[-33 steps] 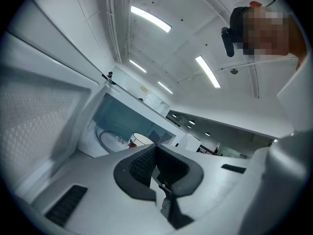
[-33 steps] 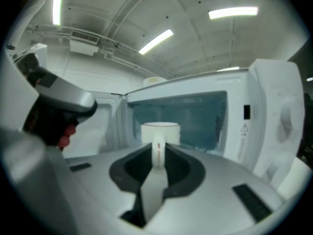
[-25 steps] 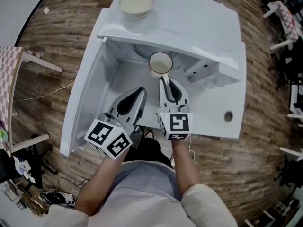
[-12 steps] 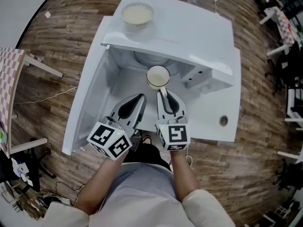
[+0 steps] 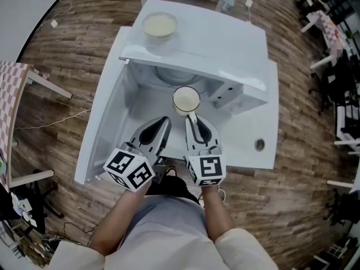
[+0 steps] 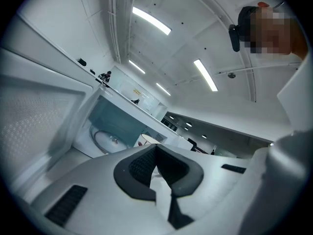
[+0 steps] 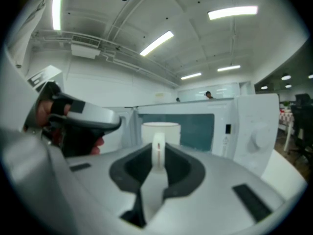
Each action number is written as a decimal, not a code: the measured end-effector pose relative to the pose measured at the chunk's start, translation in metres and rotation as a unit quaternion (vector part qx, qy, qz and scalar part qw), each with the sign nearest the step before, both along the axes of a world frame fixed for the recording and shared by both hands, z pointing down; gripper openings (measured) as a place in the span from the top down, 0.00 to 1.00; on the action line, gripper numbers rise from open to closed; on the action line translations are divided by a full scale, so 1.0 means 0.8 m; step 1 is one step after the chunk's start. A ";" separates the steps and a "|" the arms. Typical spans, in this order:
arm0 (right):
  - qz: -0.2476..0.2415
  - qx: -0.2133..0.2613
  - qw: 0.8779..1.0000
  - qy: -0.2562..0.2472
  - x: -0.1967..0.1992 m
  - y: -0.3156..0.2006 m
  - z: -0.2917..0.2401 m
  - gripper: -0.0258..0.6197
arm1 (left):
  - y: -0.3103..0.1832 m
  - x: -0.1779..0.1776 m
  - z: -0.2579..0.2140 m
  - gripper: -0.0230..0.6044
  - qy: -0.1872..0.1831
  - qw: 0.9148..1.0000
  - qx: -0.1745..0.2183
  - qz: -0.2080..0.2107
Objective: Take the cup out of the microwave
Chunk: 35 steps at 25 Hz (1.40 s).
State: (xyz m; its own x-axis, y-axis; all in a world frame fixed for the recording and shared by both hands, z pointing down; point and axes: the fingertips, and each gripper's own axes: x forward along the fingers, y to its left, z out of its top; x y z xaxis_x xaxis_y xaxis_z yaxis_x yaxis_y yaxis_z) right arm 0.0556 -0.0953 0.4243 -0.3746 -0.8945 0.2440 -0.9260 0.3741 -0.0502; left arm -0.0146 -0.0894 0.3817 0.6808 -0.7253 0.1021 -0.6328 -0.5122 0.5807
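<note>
The right tool point(image 5: 190, 117), clamped on the handle point(image 7: 158, 150), is drawing the cup point(image 5: 186, 99) out of the microwave point(image 5: 236, 49); removal is progressing. The left tool point(image 5: 166, 120) is idling closed and empty.

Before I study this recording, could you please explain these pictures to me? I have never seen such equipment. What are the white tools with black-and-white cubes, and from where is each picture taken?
There is no robot here. A person holds a hand tool, a two-jaw gripper, in each hand, and the patterned cubes are part of those tools. The head view comes from a camera on the person's head, looking steeply down. The two gripper views come from cameras riding on the tools, looking along their jaws. On a white table stands a white microwave, with its door swung open to the left and a bowl on top. The right gripper is closed on the handle of a white cup, held at the microwave's opening. The left gripper looks closed, with nothing between its jaws.
</note>
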 end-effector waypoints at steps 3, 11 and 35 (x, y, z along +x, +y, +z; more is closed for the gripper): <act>-0.003 0.002 1.000 0.000 0.001 0.004 -0.007 0.85 | 0.002 -0.002 0.002 0.95 -0.004 1.000 -0.002 0.003; -0.016 0.008 1.000 0.005 0.000 0.015 -0.030 0.85 | 0.007 -0.003 -0.003 0.95 -0.016 1.000 0.000 0.008; -0.037 0.028 0.999 -0.024 0.005 0.067 -0.135 0.85 | 0.041 -0.002 -0.072 0.95 0.000 0.999 0.035 0.031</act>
